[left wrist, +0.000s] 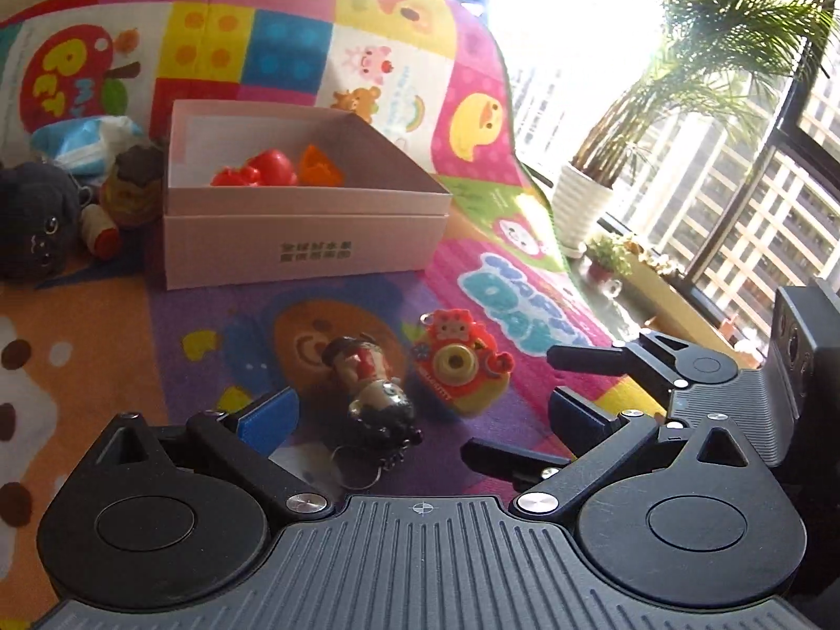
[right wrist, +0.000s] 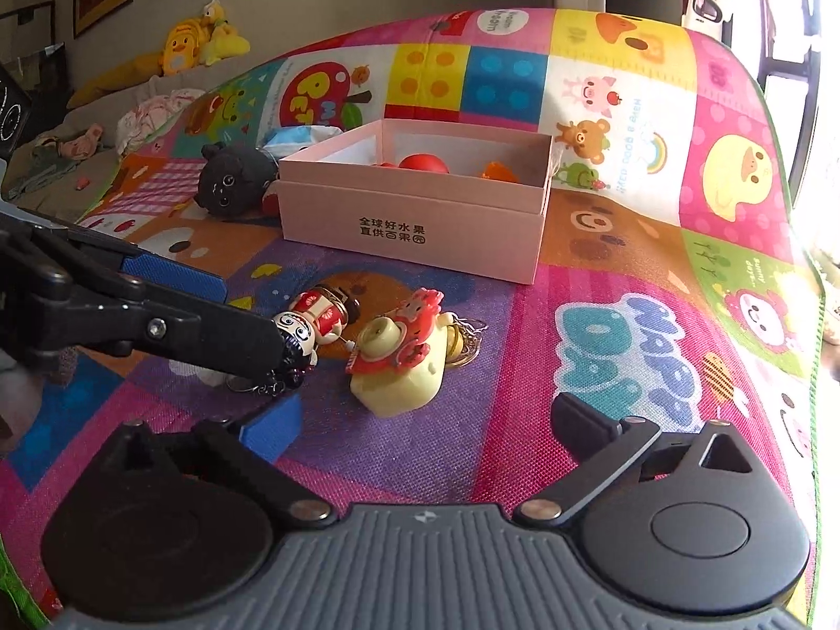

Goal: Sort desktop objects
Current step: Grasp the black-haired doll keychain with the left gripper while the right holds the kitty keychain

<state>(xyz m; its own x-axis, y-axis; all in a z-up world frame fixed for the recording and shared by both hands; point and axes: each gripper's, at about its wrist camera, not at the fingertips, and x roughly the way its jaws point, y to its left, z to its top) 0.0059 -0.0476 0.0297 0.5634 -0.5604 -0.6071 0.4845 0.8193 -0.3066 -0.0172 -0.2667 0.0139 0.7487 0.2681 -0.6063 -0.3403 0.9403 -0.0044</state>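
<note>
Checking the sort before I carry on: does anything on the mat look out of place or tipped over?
Two keychains lie loose in front of the pink box: the doll keychain on its side, and the toy camera keychain tipped over beside it. Neither is in the box. Nothing looks spilled or broken.

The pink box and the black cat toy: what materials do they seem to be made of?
The pink box looks like matte cardboard: thin straight walls, sharp folded corners, printed characters on the front. The black cat toy beside it looks like soft plush fabric: fuzzy, dull, rounded surface with no shine, though the filling cannot be told.
</note>
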